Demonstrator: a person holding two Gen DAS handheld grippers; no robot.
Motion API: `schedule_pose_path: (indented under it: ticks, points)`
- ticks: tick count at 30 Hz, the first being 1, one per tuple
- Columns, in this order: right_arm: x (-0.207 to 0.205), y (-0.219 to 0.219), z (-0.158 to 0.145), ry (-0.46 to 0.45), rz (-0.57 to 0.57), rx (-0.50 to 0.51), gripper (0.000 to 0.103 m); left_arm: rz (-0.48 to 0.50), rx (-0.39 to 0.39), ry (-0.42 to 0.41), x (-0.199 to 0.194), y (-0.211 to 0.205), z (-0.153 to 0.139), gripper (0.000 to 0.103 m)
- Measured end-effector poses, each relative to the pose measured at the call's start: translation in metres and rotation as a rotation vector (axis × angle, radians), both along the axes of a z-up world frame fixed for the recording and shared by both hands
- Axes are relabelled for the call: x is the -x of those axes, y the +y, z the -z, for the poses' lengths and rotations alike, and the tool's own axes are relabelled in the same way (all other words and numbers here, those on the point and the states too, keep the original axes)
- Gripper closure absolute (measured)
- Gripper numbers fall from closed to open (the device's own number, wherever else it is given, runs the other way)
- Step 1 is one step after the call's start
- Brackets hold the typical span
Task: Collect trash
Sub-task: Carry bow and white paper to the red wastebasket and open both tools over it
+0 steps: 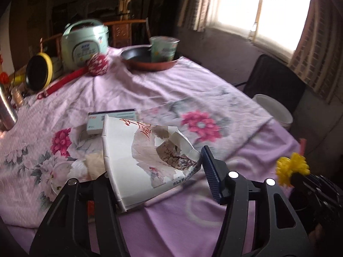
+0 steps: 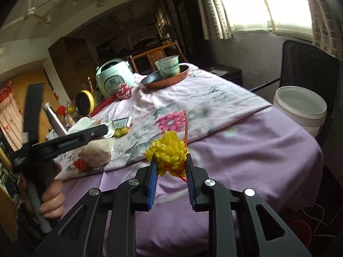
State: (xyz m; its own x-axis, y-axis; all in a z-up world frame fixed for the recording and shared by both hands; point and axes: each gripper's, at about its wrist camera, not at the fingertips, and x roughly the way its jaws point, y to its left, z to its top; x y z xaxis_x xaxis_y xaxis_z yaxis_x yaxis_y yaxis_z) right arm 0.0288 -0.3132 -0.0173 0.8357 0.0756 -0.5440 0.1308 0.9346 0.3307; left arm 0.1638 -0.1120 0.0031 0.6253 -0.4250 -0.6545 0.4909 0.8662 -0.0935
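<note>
My left gripper [image 1: 158, 171] is shut on a crushed white paper cup [image 1: 137, 158] with red writing, held just above the pink flowered cloth; the left finger is hidden behind the cup. The left gripper also shows in the right wrist view [image 2: 103, 131], still holding the cup [image 2: 97, 152]. My right gripper [image 2: 171, 165] is shut on a yellow plastic flower scrap [image 2: 167, 150] with a red strip, above the purple cloth. That scrap shows at the right of the left wrist view [image 1: 289, 168]. A small medicine box [image 1: 111, 120] and crumpled paper [image 1: 94, 162] lie on the cloth.
A white bucket [image 2: 300, 109] stands beside the table's right edge in front of a black chair [image 2: 308, 64]. At the far end are a rice cooker [image 1: 84, 42], a pan [image 1: 150, 61] holding a noodle cup [image 1: 164, 48], a yellow-rimmed pan [image 1: 39, 70] and a steel bottle [image 2: 54, 116].
</note>
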Motion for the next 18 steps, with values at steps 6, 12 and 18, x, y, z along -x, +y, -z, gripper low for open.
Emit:
schedule_pose_path:
  ticks: [6, 12, 18]
  points:
    - [0.039, -0.037, -0.002, -0.016, 0.093, 0.012, 0.078, 0.148, 0.041, -0.029, 0.048, -0.048, -0.020, 0.046]
    - [0.098, -0.093, 0.012, 0.016, 0.248, 0.010, 0.078, 0.337, 0.033, -0.015, 0.102, -0.117, -0.012, 0.046]
    - [0.164, -0.151, 0.050, 0.121, 0.422, 0.015, 0.078, 0.500, -0.001, 0.022, 0.151, -0.181, 0.013, 0.046]
